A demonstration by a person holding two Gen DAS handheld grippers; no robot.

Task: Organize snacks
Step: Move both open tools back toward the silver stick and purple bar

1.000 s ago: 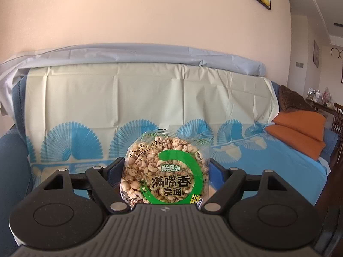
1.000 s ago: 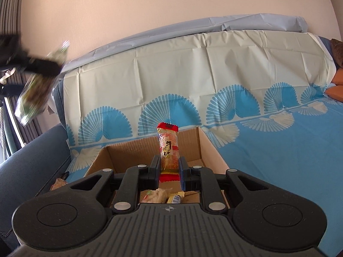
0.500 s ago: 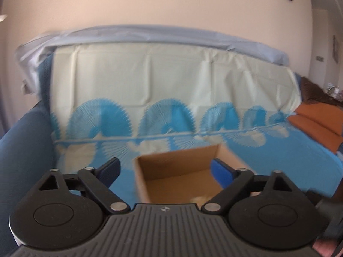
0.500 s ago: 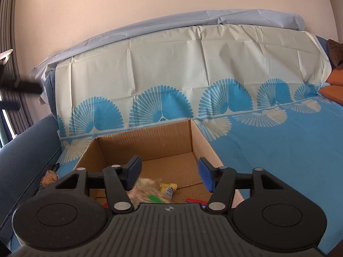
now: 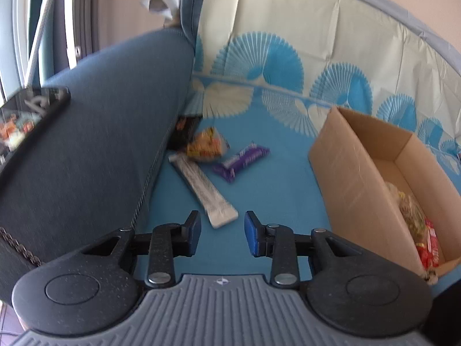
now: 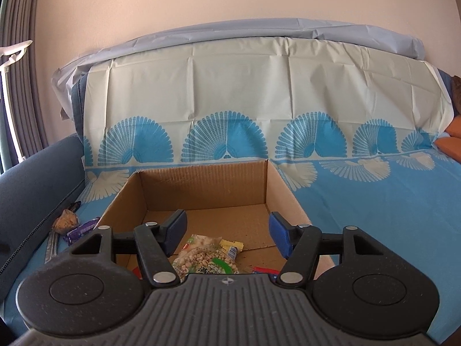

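Observation:
An open cardboard box (image 5: pixel 340 173) (image 6: pixel 201 184) stands on the blue sofa cover. Inside lie a puffed-grain bag (image 6: pixel 206 261) (image 5: pixel 409 210), a red packet (image 5: pixel 429 248) and a small yellow packet (image 6: pixel 230 245). Left of the box lie a long white stick pack (image 5: pixel 204 190), a purple bar (image 5: pixel 242 160) (image 6: pixel 82 229) and an orange snack bag (image 5: pixel 207 145) (image 6: pixel 64 220). My left gripper (image 5: pixel 222 235) is open and empty, just short of the stick pack's near end. My right gripper (image 6: pixel 227 233) is open and empty over the box.
The dark blue sofa armrest (image 5: pixel 95 121) rises at the left, with a phone (image 5: pixel 28 112) lying on it. A black packet (image 5: pixel 185 128) is wedged against the armrest. The covered backrest (image 6: pixel 259 92) stands behind the box. Orange cushions (image 6: pixel 449 144) lie far right.
Both grippers let go of their snacks, which now lie in the box. The left gripper swung left and down toward the loose snacks by the armrest. The right gripper opened wider over the box.

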